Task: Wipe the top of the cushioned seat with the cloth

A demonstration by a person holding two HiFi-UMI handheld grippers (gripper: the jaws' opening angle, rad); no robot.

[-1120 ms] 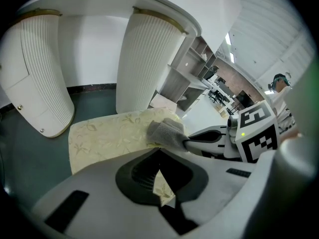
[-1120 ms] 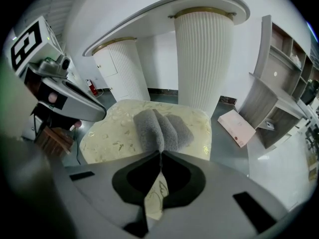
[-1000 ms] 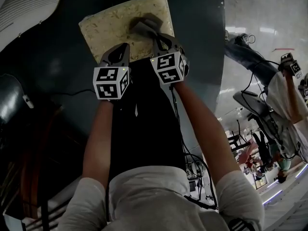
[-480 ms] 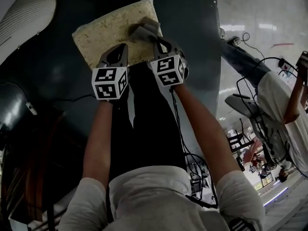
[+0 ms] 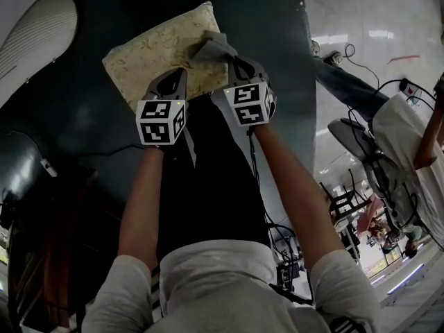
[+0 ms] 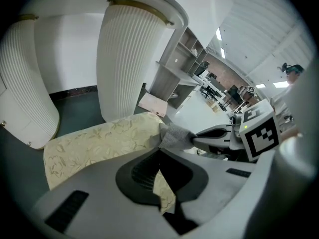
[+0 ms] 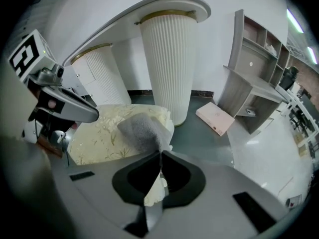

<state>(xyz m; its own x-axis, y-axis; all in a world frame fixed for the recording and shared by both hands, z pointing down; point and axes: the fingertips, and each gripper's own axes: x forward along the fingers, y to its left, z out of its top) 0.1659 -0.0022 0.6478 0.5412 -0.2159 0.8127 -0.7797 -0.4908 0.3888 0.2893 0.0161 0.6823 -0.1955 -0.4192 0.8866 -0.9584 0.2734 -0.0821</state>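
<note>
Head view: cream patterned cushioned seat (image 5: 156,54) lies on the dark floor (image 5: 76,123), grey cloth (image 5: 214,47) on its right side near the edge; right claw (image 5: 234,62) reaches to the cloth, left claw (image 5: 170,83) sits at the seat's near edge just beside it, both marker cubes face up. Left gripper view: left claw's jaws are together at the tips, nothing seen clamped between them, seat fabric shows beyond them; the right claw comes in from the right, touching the bunched cloth at the seat's right end; a white ribbed column (image 6: 132,63) stands behind the seat. Right gripper view: right claw's jaws are closed on the cloth, which drapes forward onto the seat top; the left claw's tip is over the seat's left side; a pink flat box (image 7: 214,117) lies on the floor near a grey shelf unit (image 7: 254,68)
</note>
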